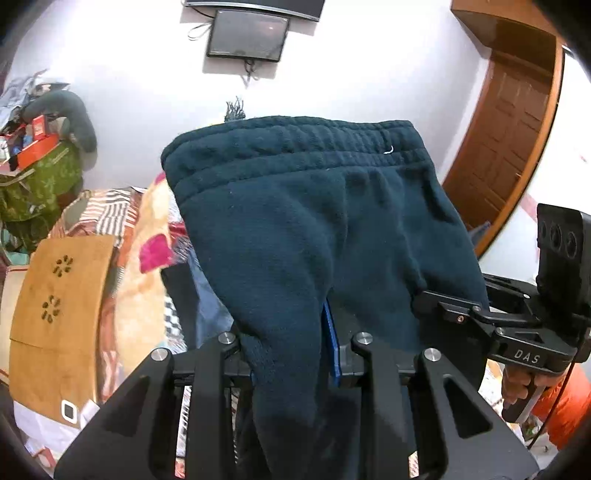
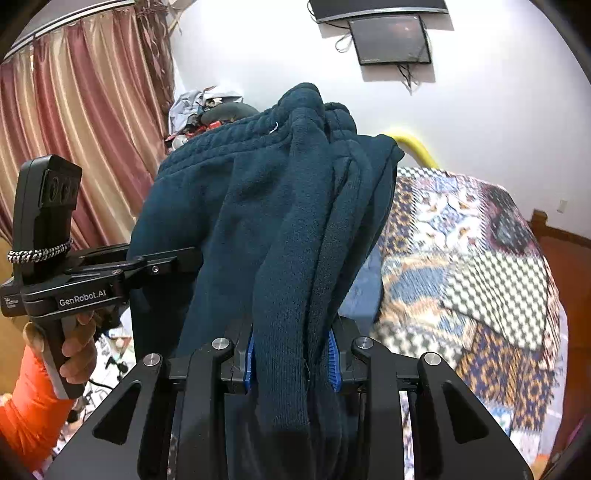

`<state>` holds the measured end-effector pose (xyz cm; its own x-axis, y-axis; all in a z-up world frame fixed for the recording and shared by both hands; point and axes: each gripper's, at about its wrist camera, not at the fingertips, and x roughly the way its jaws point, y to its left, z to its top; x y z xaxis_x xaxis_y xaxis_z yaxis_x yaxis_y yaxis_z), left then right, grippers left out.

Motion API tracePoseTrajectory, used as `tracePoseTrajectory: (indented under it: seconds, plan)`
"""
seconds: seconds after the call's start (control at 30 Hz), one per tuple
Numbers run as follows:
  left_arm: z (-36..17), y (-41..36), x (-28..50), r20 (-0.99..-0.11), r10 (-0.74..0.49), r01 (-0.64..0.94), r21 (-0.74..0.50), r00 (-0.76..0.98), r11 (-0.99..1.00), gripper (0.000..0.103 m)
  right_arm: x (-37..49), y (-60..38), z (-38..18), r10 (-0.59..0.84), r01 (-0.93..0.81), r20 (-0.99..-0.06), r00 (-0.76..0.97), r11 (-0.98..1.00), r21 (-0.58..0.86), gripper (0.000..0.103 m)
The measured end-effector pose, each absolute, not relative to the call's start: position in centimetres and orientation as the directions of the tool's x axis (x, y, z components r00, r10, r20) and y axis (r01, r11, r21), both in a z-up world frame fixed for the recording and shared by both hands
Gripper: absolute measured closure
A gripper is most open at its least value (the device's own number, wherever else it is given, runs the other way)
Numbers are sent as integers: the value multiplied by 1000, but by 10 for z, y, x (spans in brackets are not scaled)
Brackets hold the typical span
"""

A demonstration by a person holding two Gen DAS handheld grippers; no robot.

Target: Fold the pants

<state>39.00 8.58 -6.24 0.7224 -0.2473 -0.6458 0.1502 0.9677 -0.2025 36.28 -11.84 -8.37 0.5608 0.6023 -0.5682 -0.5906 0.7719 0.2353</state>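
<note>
Item: dark teal fleece pants [image 1: 314,221], held up in the air above a bed with a patchwork quilt [image 2: 480,266], waistband uppermost and spread between the two tools. Left tongs [image 1: 288,354] pinch a bunched fold of the fabric between blue pads; right tongs [image 2: 291,358] likewise pinch a thick gathered bundle of it. Wall-mounted screen [image 1: 247,35] behind; orange sleeve [image 2: 26,417] at the left handle.
</note>
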Motion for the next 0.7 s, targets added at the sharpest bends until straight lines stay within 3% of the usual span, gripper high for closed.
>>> tracePoseTrajectory:
  seconds: [0.27,0.7]
  plan:
    - [-95,123,456,-677,-209,95,-202,705,975,76,418,-82,-107,598,-581,-592,541,774,252,76]
    - [-215,147,560,-799,-177,26,-198,575,980,76,520,-42,-198,502,-508,-757,419,820,263,76]
